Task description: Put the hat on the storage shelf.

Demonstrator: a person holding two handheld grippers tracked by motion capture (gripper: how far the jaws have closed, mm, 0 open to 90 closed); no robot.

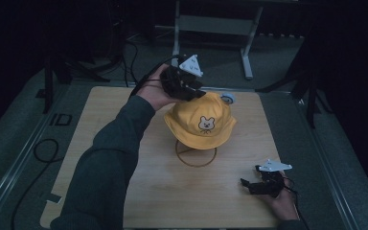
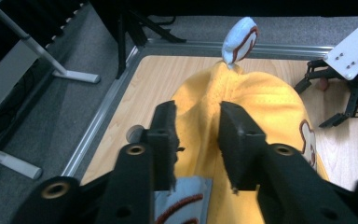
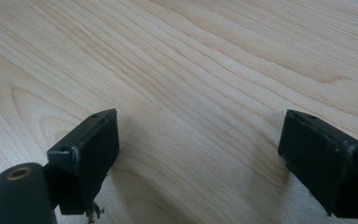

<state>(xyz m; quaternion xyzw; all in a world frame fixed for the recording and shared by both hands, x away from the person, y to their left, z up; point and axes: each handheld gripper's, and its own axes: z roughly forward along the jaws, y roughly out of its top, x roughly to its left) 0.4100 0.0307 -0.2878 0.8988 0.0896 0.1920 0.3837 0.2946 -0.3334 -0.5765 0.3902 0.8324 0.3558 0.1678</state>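
— Yellow hat (image 1: 200,120) up on a wire stand (image 1: 195,155), mid tabletop (image 1: 124,191), a bit toward the far edge. Why up there?
— Probably to stay round, like on a head.
— And left gripper (image 2: 198,112) at the top of it?
— Half open, soft fold between the black pads (image 2: 235,130), not squeezed. Maybe fixing the top.
— Right gripper (image 3: 200,126)?
— Wide, empty, low by the near right corner. Probably waiting, out of the way.

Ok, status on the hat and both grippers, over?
Left gripper open astride a fold of the yellow hat, which sits on its stand. Right gripper open, empty, low over the table. Nothing in the way.
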